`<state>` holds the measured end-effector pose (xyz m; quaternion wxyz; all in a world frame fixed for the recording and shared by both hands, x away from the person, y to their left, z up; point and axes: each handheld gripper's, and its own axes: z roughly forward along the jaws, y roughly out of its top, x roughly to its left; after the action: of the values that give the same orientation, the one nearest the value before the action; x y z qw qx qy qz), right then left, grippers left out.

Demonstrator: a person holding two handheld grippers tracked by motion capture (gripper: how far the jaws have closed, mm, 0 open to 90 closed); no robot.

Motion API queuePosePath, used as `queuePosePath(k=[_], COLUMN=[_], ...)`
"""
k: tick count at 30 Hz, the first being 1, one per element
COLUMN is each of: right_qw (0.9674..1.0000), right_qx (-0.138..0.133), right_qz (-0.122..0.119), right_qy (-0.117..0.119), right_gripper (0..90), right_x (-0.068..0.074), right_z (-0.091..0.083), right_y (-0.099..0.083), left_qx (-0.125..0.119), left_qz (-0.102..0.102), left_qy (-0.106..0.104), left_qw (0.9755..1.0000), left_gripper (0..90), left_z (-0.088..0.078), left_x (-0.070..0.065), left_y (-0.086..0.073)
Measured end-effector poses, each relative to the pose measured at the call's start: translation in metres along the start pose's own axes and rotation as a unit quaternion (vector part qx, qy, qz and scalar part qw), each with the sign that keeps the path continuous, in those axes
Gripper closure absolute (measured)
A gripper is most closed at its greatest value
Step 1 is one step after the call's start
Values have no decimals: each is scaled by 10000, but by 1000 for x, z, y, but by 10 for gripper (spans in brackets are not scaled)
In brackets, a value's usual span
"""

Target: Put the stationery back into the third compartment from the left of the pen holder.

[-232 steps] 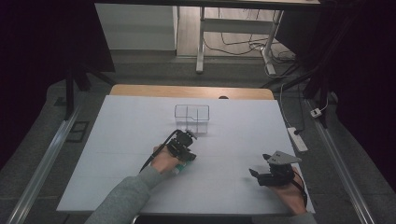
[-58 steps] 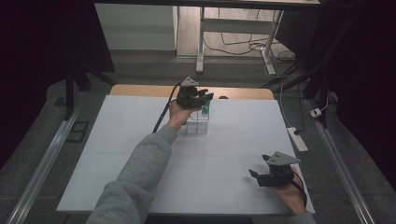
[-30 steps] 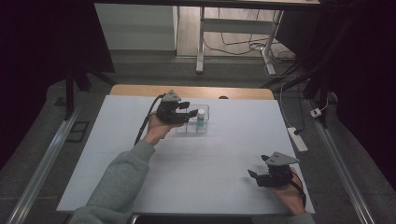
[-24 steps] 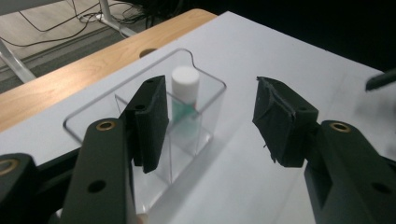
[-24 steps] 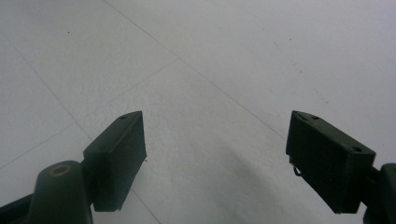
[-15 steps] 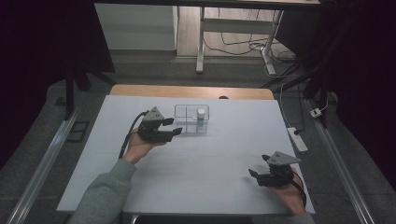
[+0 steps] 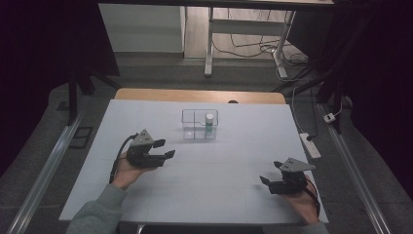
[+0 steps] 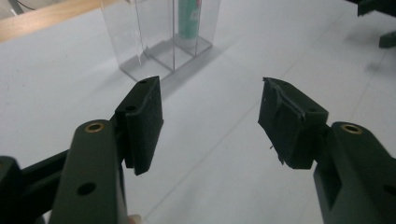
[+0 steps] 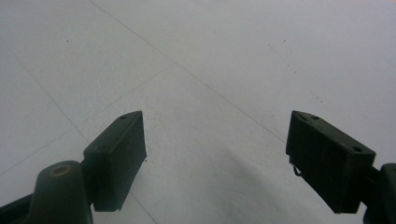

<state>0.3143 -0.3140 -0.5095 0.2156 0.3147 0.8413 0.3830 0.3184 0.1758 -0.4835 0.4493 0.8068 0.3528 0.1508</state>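
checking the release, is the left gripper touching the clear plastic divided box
Apart: in the high view, bare table separates the left gripper from the clear plastic divided box.

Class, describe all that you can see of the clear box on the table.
The clear box looks like see-through plastic, open at the top, with thin inner walls splitting it into compartments. It stands upright on the white table, toward the far side. A small green bottle with a white cap stands upright in its far right compartment. Neither gripper touches it.

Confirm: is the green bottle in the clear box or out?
In. The green bottle stands upright in the right rear compartment of the clear box; both grippers are away from it.
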Motion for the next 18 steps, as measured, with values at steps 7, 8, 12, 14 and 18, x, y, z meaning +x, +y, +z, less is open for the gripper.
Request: queuePosePath(k=[7,8,12,14,18], right_qw=[10000,10000,10000,10000,10000], right_qx=[-2,0,16,37,2], right_qz=[1,0,14,-9,-24], right_qy=[15,13,8,3,18], right_gripper=[194,194,194,194,194], right_x=[-1,-1,-1,-2,-1], right_z=[1,1,2,2,2], right_y=[0,0,-1,-1,-1], left_qx=[106,133,136,165,196], left_qz=[-52,-39,-127,-137,-146], left_qy=[28,49,65,73,117], left_qw=[9999,9999,9998,9997,9996], left_gripper=[380,379,373,365,364], left_z=[-10,-12,-20,-23,-26], left_x=[-3,-3,-4,-4,-5], left_y=[-24,-27,-39,-44,-52])
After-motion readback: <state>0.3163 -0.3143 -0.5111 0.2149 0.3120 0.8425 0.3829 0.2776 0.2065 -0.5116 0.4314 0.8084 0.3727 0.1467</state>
